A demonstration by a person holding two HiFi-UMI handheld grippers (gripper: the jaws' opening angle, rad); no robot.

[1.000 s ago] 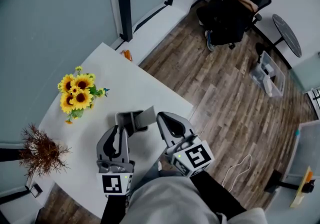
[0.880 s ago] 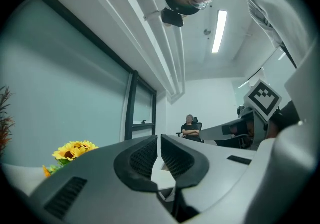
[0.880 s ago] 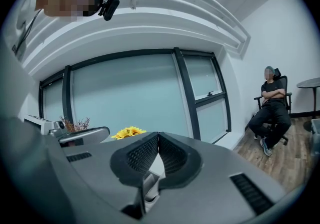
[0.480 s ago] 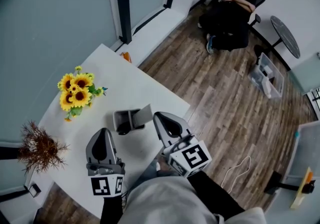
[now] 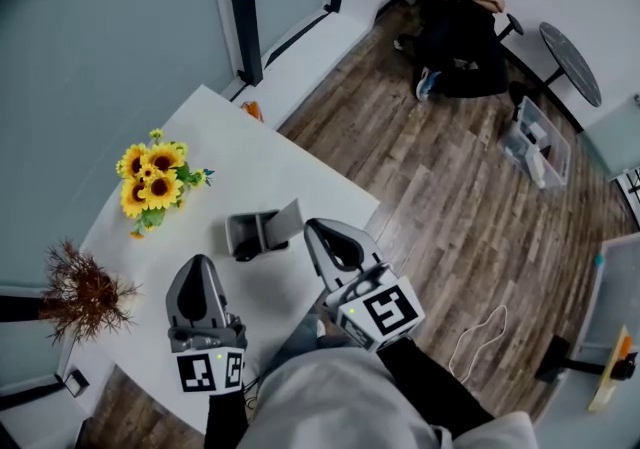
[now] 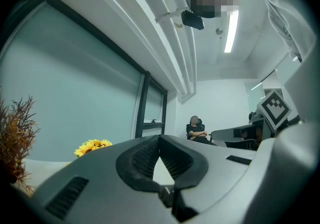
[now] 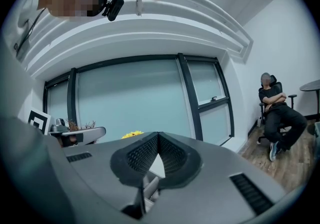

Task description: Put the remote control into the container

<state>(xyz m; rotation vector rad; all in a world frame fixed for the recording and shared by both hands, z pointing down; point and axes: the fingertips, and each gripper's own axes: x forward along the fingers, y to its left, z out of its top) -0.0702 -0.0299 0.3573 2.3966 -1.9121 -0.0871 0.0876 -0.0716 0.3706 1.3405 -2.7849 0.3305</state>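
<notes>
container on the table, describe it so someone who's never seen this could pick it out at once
On the white table in the head view, sunflowers stand at the left and a dried brown plant at the near corner. The container sits right of the sunflowers, toward the middle. It is the only grey boxy thing there, one flap tilted up on its right.

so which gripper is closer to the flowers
Left. The left gripper is on the flowers' side of the container, nearer the person; the right gripper is on the container's other side.
</notes>
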